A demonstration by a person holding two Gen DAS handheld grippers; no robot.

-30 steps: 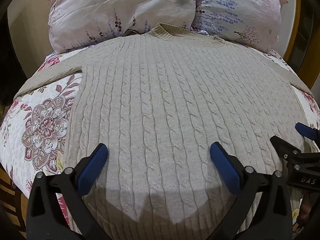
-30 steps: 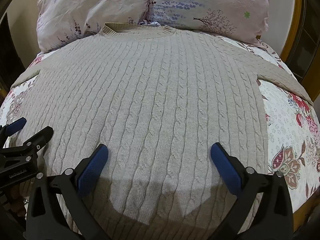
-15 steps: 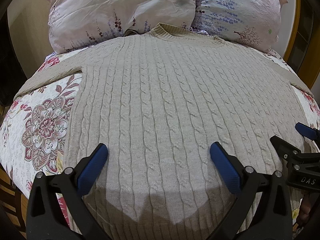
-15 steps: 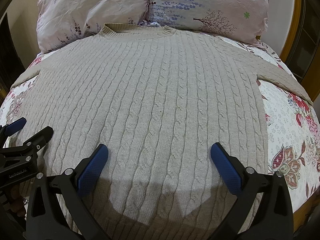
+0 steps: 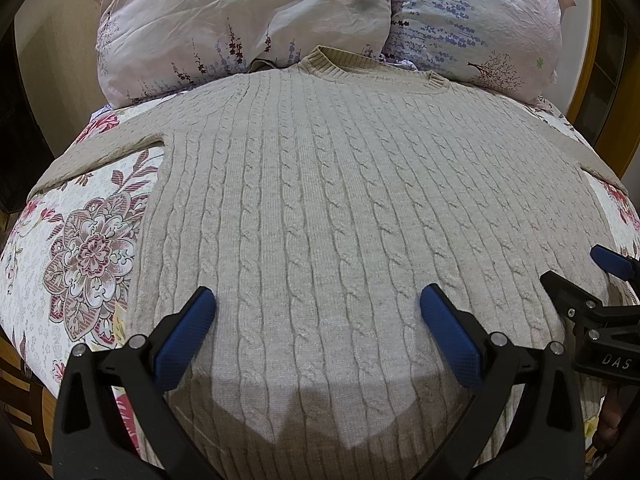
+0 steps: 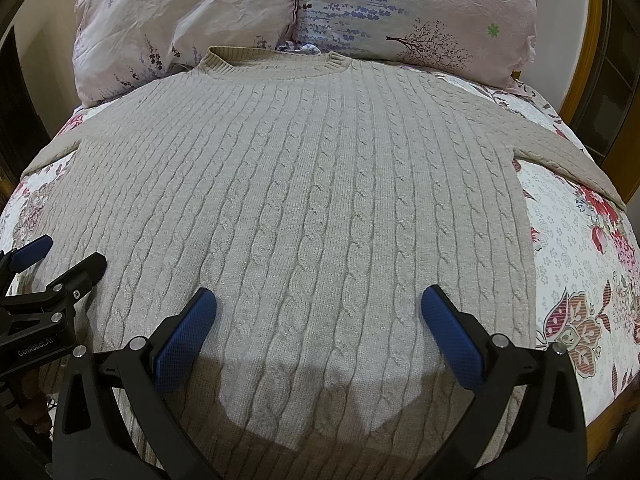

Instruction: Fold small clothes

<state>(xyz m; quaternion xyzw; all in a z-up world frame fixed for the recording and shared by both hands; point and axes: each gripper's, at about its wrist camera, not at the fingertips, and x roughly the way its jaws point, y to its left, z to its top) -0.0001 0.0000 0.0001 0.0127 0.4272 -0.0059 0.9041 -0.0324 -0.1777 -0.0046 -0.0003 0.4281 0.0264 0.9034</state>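
Nothing has moved since the earlier frames: both tongs hang in the same place over the lower part of the sweater, and the cloth lies exactly as it did.

The left gripper (image 5: pixel 318 320) stands wide open, its blue pads far apart and holding nothing. The right gripper (image 6: pixel 319 320) is open in the same way, also empty. Each one shows at the edge of the other's view, so they are side by side, near one another.

The beige cable-knit sweater (image 5: pixel 340 208) is spread flat on the flowered bedsheet (image 5: pixel 80 248), directly ahead of both tongs. Its collar (image 6: pixel 276 60) is at the far end, touching the two pillows (image 6: pixel 192 20), and one sleeve goes out to each side.

I judge the folding has not started. The knit looks thick, soft and rather heavy — it will sag and stretch if lifted from one point only. The ribbed surface should not slip between the pads. A good place to hold is, I think, the outer side edge near the hem, or the shoulder seam, one for each gripper — so a side panel with its sleeve can turn inward.
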